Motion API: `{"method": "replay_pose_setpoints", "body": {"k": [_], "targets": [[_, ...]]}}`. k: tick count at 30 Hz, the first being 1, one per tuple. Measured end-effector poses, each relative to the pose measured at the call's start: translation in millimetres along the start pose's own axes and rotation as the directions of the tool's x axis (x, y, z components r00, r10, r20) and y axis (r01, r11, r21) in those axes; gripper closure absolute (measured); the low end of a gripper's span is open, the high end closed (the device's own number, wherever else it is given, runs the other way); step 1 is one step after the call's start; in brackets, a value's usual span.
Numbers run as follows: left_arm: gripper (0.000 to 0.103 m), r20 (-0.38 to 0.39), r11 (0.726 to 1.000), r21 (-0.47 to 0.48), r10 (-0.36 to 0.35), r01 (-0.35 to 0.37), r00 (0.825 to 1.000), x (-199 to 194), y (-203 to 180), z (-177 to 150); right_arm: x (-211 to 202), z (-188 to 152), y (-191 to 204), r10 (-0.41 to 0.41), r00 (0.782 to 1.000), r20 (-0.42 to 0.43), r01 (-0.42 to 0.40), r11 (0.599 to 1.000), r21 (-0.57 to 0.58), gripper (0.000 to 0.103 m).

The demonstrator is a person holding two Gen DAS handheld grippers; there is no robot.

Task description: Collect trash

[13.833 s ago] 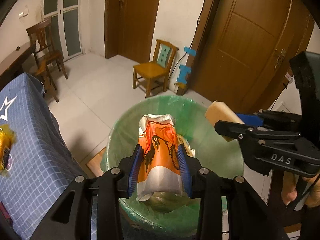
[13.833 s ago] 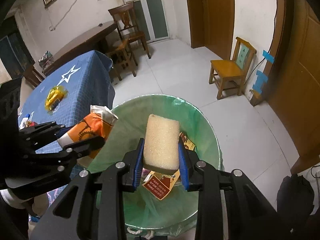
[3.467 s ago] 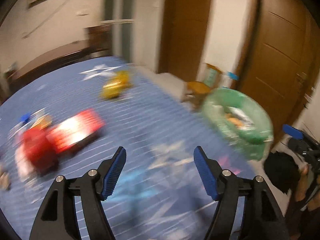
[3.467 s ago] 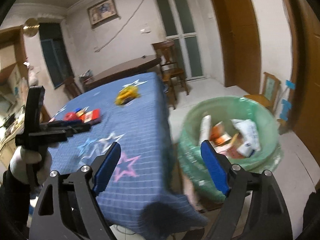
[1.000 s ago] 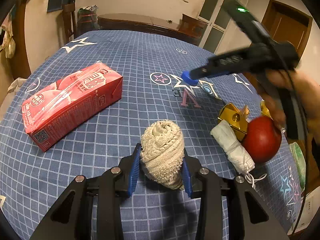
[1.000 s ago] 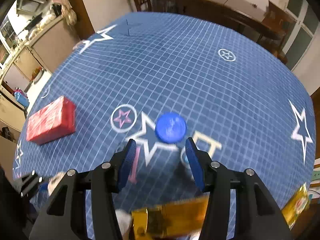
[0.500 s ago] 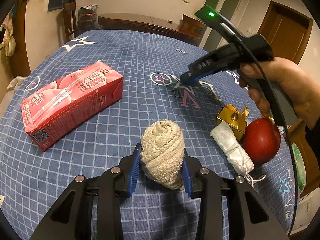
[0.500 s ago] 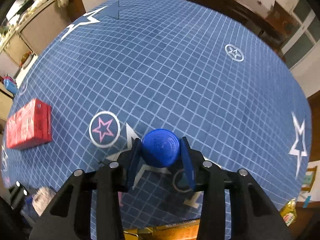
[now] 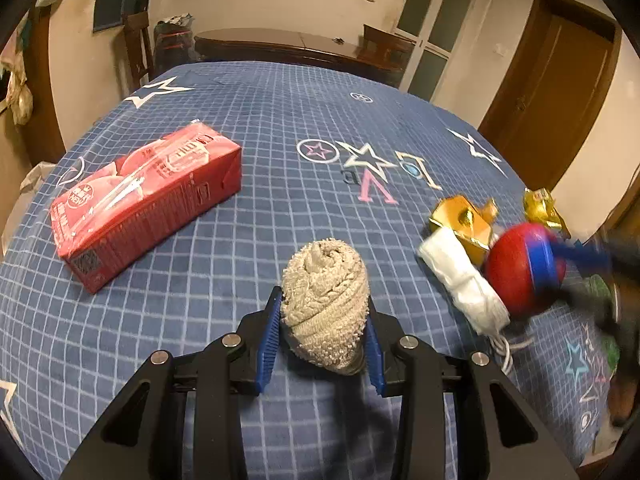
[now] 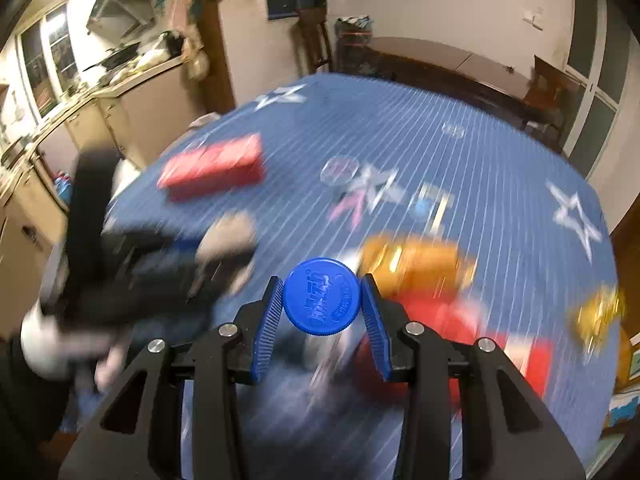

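Observation:
My left gripper (image 9: 323, 300) is shut on a rolled beige cloth (image 9: 325, 320) held just above the blue checked tablecloth (image 9: 280, 120). In the right wrist view, my right gripper (image 10: 321, 280) is shut on a blue bottle cap (image 10: 321, 302), both pads pressing on its rim. It is lifted off the table and the scene behind it is smeared. From the left wrist view the right gripper (image 9: 580, 256) is a blur at the right edge, in front of a red ball (image 9: 512, 280).
A red drink carton (image 9: 148, 200) lies on its side at the left. A white wad (image 9: 464, 280), a gold wrapper (image 9: 464, 220) and a second gold wrapper (image 9: 542, 206) sit by the ball near the table's right edge. Chairs and a dark table stand behind.
The right gripper closed on the blue cap by the star print, lifted it and swept back to the table's right side. The left gripper and cloth stayed still.

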State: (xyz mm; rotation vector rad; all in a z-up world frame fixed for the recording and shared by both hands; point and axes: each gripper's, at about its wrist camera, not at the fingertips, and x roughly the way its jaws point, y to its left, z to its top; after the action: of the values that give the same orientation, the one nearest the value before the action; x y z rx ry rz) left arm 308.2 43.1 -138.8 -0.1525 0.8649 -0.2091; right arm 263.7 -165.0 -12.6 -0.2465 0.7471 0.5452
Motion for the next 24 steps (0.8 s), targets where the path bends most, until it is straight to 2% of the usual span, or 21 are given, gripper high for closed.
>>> {"method": "replay_pose_setpoints", "body": {"k": [3, 6, 7, 8, 10, 13, 15, 17, 18, 19, 24], "targets": [[0.064, 0.000, 1.000, 0.005, 0.006, -0.006, 1.000, -3, -2, -5, 8, -39, 13, -0.035, 0.998, -0.060, 0.033, 0.999, -0.030, 0.064], [0.061, -0.003, 1.000, 0.014, 0.003, -0.003, 1.000, -3, -4, -5, 19, -59, 13, -0.058, 0.995, -0.086, 0.056, 0.998, -0.026, 0.064], [0.060, -0.004, 1.000, 0.016, 0.000, 0.000, 1.000, -3, -4, -5, 21, -63, 12, -0.059, 0.995, -0.079, 0.058, 0.998, -0.020, 0.062], [0.060, -0.006, 1.000, 0.020, 0.001, 0.000, 1.000, -3, -5, -5, 19, -66, 11, -0.048, 0.997, -0.066, 0.049, 0.999, 0.000, 0.052], [0.060, -0.007, 1.000, 0.024, 0.001, 0.000, 1.000, -3, -5, -5, 12, -71, 7, -0.053, 0.998, -0.035, 0.053, 0.998, 0.022, 0.045], [0.047, -0.011, 0.998, 0.058, 0.008, -0.007, 1.000, 0, -12, -4, 12, -80, 1, -0.035, 0.999, -0.017, 0.037, 0.997, 0.074, 0.045], [0.045, -0.012, 0.997, 0.076, 0.023, -0.022, 1.000, 2, -16, -3, 18, -82, 1, -0.035, 0.999, -0.001, 0.035, 0.996, 0.083, 0.046], [0.052, -0.005, 0.995, 0.078, 0.055, -0.055, 0.998, 2, -17, -3, 18, -80, 4, -0.038, 0.999, 0.012, 0.037, 0.996, 0.081, 0.058], [0.063, -0.002, 0.995, 0.074, 0.064, -0.064, 0.998, 1, -16, -3, 17, -79, 5, -0.042, 0.999, 0.020, 0.040, 0.996, 0.085, 0.060], [0.065, 0.006, 0.995, 0.071, 0.074, -0.075, 0.997, 0, -16, -4, 17, -79, 6, -0.049, 0.999, 0.021, 0.047, 0.995, 0.083, 0.063], [0.067, 0.048, 0.990, 0.076, 0.113, -0.116, 0.992, -13, -23, -15, 14, -80, 10, -0.066, 0.997, 0.042, 0.062, 0.995, 0.080, 0.064]]}}
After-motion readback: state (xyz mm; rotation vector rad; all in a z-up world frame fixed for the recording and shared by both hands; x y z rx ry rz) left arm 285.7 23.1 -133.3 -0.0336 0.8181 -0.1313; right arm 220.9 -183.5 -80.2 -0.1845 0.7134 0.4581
